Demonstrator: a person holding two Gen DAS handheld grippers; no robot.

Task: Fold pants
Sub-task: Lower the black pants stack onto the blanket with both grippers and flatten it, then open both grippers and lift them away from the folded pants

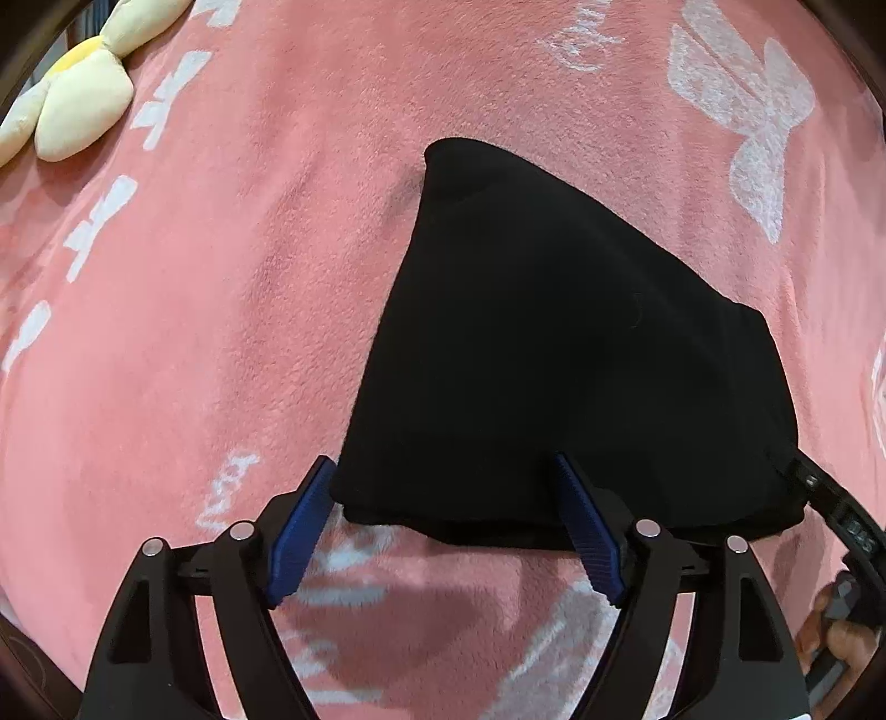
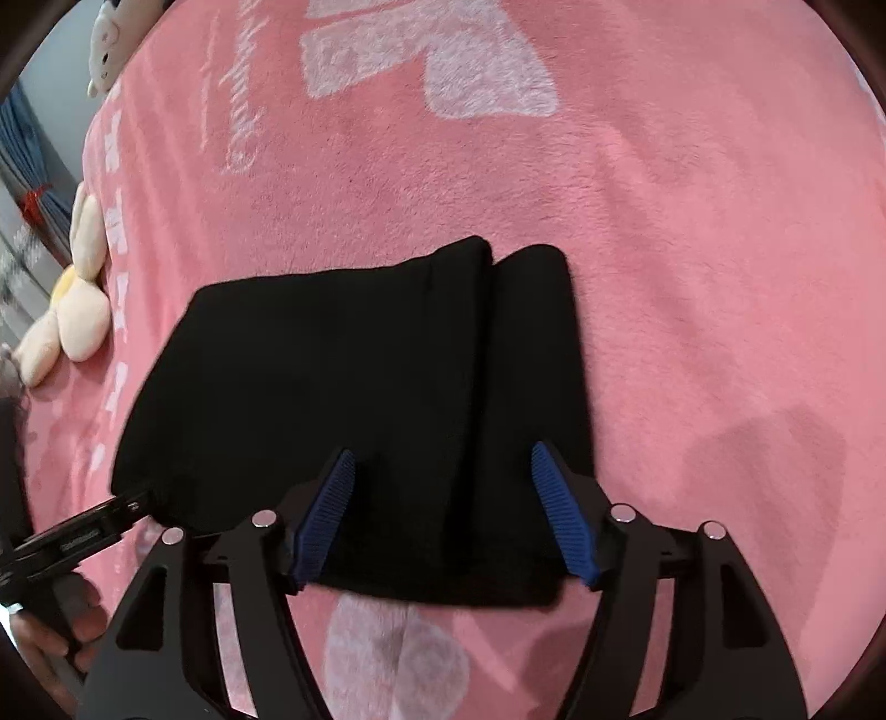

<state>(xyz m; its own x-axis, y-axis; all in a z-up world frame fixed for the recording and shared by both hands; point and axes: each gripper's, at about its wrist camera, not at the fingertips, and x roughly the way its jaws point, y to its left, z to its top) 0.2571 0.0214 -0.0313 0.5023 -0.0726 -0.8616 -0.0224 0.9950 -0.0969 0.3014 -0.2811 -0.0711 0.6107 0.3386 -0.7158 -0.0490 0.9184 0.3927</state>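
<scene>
The black pants [image 1: 554, 360] lie folded into a compact stack on the pink blanket [image 1: 221, 277]. My left gripper [image 1: 443, 462] stands open over their near edge. One blue pad [image 1: 302, 531] is beside the stack's left corner, the other rests above the cloth, and neither presses on it. In the right wrist view the pants [image 2: 332, 376] show two layers side by side with a seam between them. My right gripper [image 2: 443, 451] is open too, its blue fingers [image 2: 565, 520] spread over the near hem with cloth between them but not pinched.
A yellow plush flower [image 1: 83, 105] lies at the blanket's far left, also seen as the plush flower [image 2: 77, 315] near the bed edge. A white plush toy [image 2: 108, 44] sits at the top left. A person's hand [image 2: 55, 637] holds the other gripper's handle.
</scene>
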